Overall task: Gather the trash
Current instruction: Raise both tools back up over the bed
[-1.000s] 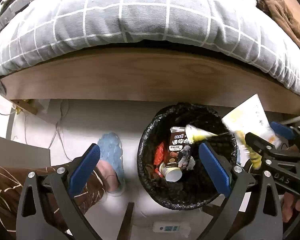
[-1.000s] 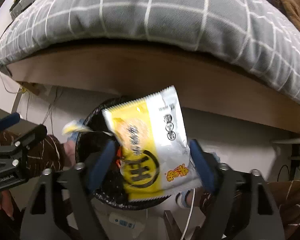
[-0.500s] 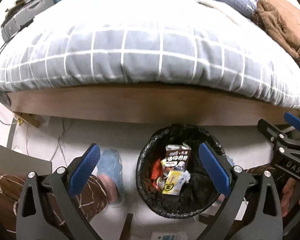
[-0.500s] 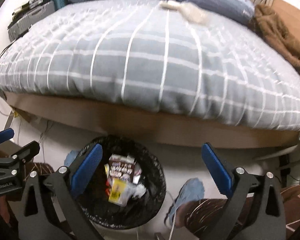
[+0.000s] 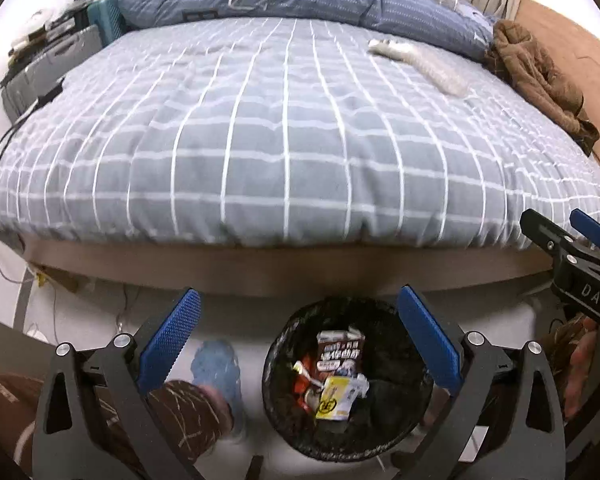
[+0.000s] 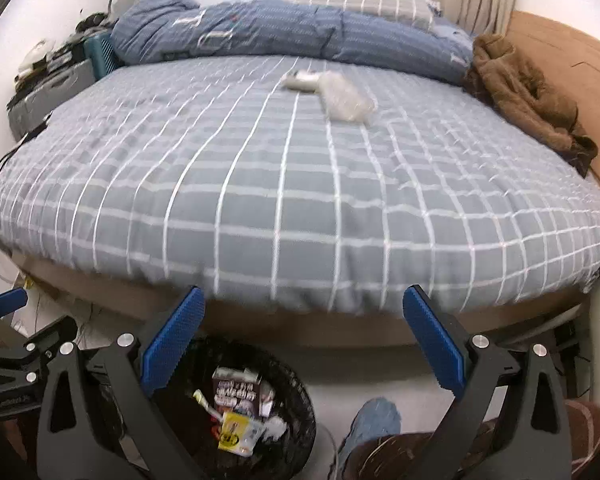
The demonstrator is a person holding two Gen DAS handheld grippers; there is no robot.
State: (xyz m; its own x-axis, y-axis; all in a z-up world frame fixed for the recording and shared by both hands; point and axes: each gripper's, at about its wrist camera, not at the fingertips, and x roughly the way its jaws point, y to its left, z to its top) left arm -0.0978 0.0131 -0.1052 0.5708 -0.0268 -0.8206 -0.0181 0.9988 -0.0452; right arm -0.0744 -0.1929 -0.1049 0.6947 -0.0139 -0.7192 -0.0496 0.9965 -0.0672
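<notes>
Two claws, both released, above the trash bin [image 5: 348, 384]
Left claw [image 5: 298, 344] and right claw [image 6: 304, 346] grasp nothing; yellow wrapper [image 5: 334, 398] lies inside.

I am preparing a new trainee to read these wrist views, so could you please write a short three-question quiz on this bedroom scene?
1. True or false: the yellow and white snack packet lies inside the black-lined round trash bin.
2. Multiple choice: what lies on the grey checked bedspread? A) a clear crumpled plastic bag; B) a red mug; C) a green book.
3. Fill in: both the left gripper and the right gripper stand ____ with nothing between the blue pads.

Key: 1 true; 2 A; 3 open.
</notes>
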